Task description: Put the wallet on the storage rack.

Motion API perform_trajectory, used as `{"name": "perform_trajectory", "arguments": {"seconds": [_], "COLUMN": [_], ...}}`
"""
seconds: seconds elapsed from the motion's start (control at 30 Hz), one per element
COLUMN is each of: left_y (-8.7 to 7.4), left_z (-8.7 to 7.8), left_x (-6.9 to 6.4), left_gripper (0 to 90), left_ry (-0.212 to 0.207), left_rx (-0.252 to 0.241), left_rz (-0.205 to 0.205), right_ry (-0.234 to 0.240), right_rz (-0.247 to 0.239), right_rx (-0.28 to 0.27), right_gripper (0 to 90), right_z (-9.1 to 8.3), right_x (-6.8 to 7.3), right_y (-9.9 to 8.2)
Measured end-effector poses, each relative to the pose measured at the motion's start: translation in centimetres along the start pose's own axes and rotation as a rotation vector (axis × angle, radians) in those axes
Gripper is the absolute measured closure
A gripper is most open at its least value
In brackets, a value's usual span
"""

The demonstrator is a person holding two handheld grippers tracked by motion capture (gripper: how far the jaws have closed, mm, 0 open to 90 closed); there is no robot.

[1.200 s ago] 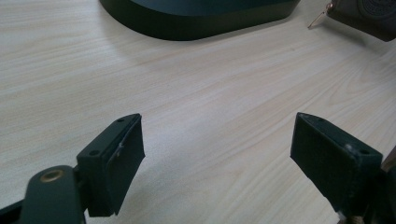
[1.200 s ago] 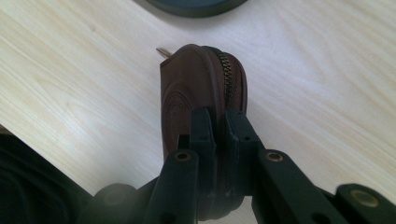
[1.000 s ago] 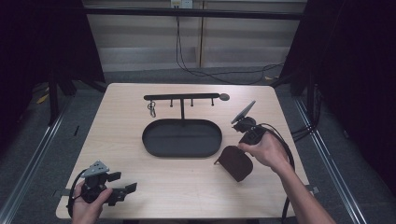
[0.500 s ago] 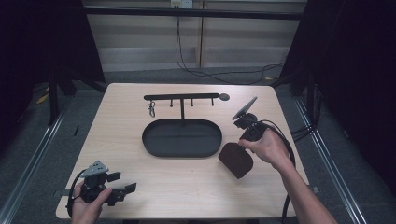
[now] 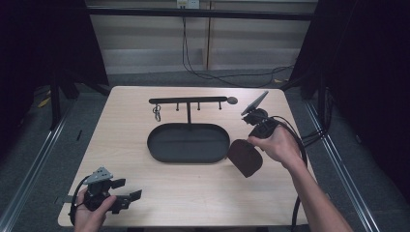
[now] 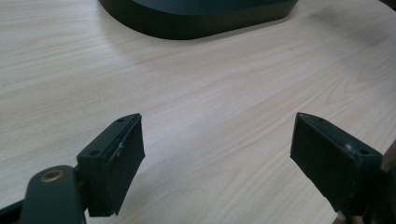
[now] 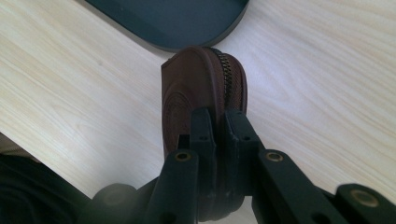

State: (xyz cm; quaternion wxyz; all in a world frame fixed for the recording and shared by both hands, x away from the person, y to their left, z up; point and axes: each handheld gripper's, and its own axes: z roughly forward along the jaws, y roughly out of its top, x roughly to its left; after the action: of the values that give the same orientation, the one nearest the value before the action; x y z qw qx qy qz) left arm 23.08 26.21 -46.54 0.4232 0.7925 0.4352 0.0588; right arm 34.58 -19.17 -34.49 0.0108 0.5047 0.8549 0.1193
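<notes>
Right gripper [image 7: 218, 135] fingers clamp brown zip pouch [image 7: 201, 93], held off worktop [image 5: 193, 193] at tray's [image 5: 188, 142] 4 o'clock, likely for placing. Left gripper [image 6: 217, 154] fingers wide, idle.

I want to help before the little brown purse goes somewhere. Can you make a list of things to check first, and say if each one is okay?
1. Right gripper holds the brown pouch: ok, jaws closed on its edge.
2. Pouch zipper closed: ok on the part that shows; the rest is hidden.
3. Black oval tray has room: ok, its inside looks bare.
4. Left gripper out of the way: ok, it sits open at the table's near left corner.
5. Hook rack behind the tray free: cannot tell for all hooks; something small hangs at its left end.
</notes>
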Motion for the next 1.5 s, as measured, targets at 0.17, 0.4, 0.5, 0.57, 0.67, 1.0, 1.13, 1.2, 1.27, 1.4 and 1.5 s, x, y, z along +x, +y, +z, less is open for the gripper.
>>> {"name": "perform_trajectory", "arguments": {"seconds": [0.17, 0.4, 0.5, 0.57, 0.67, 1.0, 1.13, 1.2, 1.27, 1.4, 1.5], "left_y": [0.0, 0.0, 0.0, 0.0, 0.0, 0.0, 0.0, 0.0, 0.1, 0.1, 0.0], "left_z": [0.0, 0.1, 0.1, 0.1, 0.1, 0.0, -0.1, -0.1, -0.2, -0.3, -0.5], "left_x": [0.0, 0.0, 0.0, 0.0, 0.0, 0.0, 0.0, 0.0, 0.0, 0.1, 0.2], "left_gripper": [17.3, 17.3, 17.3, 17.3, 17.3, 17.2, 16.3, 16.1, 16.0, 16.1, 16.1], "left_ry": [0.001, 0.001, -0.001, -0.001, -0.006, -0.011, -0.022, -0.028, -0.036, -0.026, -0.029], "left_rx": [0.004, 0.006, 0.006, 0.006, 0.006, 0.001, -0.01, -0.02, -0.031, -0.034, -0.049], "left_rz": [-0.001, -0.002, -0.004, -0.003, -0.001, -0.001, -0.001, -0.001, -0.002, -0.015, -0.019], "right_ry": [-0.008, -0.03, -0.034, -0.047, -0.053, -0.032, -0.014, 0.008, 0.026, 0.049, 0.046], "right_rz": [0.012, 0.032, 0.037, 0.042, 0.044, 0.064, 0.076, 0.077, 0.084, 0.101, 0.092], "right_rx": [0.007, 0.014, 0.016, 0.025, 0.016, -0.016, -0.038, -0.038, -0.056, -0.086, -0.105], "right_gripper": [82.9, 82.9, 82.9, 82.9, 82.9, 82.9, 82.9, 82.8, 82.9, 83.1, 83.2], "right_z": [-0.2, -0.8, -0.9, -1.0, -1.1, -1.2, -1.3, -1.1, -0.9, -0.7, -0.4], "right_x": [-0.2, -0.7, -0.9, -0.8, -0.7, -0.5, -0.6, -0.8, -0.9, -1.0, -0.7], "right_y": [0.6, 2.1, 2.6, 3.0, 3.6, 5.8, 6.1, 6.3, 6.5, 6.9, 7.1]}}
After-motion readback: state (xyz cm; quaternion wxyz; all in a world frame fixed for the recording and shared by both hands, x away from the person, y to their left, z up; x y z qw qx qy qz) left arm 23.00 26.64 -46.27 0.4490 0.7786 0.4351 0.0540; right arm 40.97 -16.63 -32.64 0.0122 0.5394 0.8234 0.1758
